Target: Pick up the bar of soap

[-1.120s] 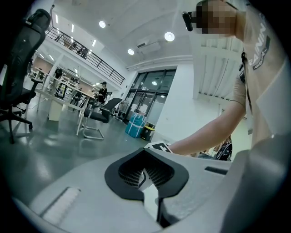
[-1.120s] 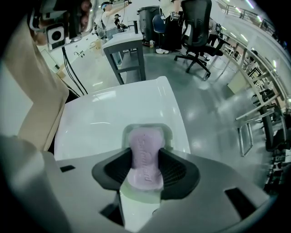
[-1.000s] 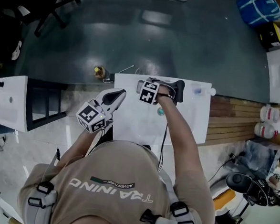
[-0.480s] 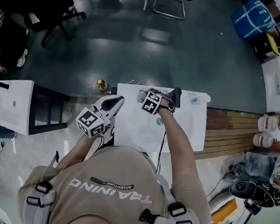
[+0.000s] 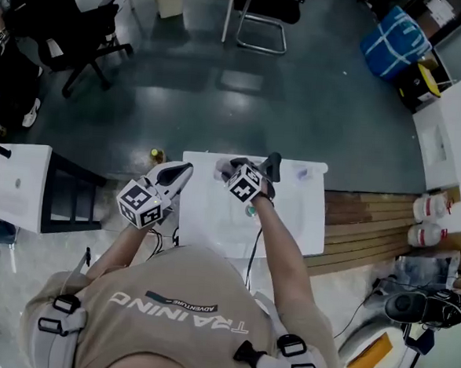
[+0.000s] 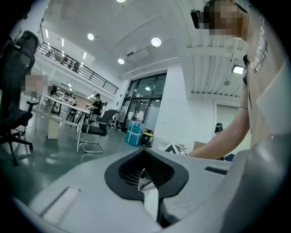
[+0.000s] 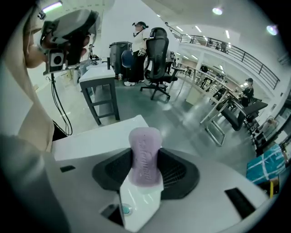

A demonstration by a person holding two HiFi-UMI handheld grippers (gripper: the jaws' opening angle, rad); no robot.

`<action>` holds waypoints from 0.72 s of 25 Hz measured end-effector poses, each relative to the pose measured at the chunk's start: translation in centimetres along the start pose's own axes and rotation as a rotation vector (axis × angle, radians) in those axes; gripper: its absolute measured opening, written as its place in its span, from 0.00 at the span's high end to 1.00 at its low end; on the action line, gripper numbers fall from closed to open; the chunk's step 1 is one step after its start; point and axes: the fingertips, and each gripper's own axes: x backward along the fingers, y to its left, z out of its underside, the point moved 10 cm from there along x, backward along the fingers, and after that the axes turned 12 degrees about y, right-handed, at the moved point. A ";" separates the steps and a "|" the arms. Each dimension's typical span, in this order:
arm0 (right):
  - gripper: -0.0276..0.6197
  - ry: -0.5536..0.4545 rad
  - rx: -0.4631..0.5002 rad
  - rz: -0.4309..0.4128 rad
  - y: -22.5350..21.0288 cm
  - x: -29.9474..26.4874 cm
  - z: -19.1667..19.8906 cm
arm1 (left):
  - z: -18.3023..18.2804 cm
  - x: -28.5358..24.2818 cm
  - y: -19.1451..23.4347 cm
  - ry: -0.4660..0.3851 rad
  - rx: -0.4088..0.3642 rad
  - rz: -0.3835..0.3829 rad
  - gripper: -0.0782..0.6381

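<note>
The lilac bar of soap (image 7: 145, 154) stands on end between the black pads of my right gripper (image 7: 145, 166), which is shut on it. In the head view the right gripper (image 5: 230, 168) hangs over the far edge of the white table (image 5: 291, 219), and the soap (image 5: 221, 168) shows pale at its tip. My left gripper (image 5: 184, 169) hovers at the table's left edge. In the left gripper view its jaws (image 6: 148, 175) are shut with nothing between them, pointing out over the room.
A small teal round thing (image 5: 250, 212) lies on the table under my right forearm. A little bottle (image 5: 155, 155) stands on the floor by the far left corner. A black-framed white table (image 5: 14, 186) is at left. A wooden pallet (image 5: 362, 220) with jugs (image 5: 429, 207) is at right.
The head view has shifted and takes in more of the floor. My right gripper keeps the soap and sits slightly further left over the table. The left gripper has barely moved.
</note>
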 end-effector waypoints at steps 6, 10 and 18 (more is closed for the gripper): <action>0.68 -0.112 -0.065 0.063 0.4 3.3 0.5 | -1.0 0.5 -0.8 -0.013 -0.033 -0.016 0.89; 0.68 -0.237 -0.135 0.108 0.9 7.1 0.4 | -1.5 0.8 -1.6 0.005 -0.057 -0.013 0.89; 0.68 -0.473 -0.248 0.173 1.8 14.3 1.0 | -2.5 1.2 -2.9 -0.004 -0.073 -0.014 0.89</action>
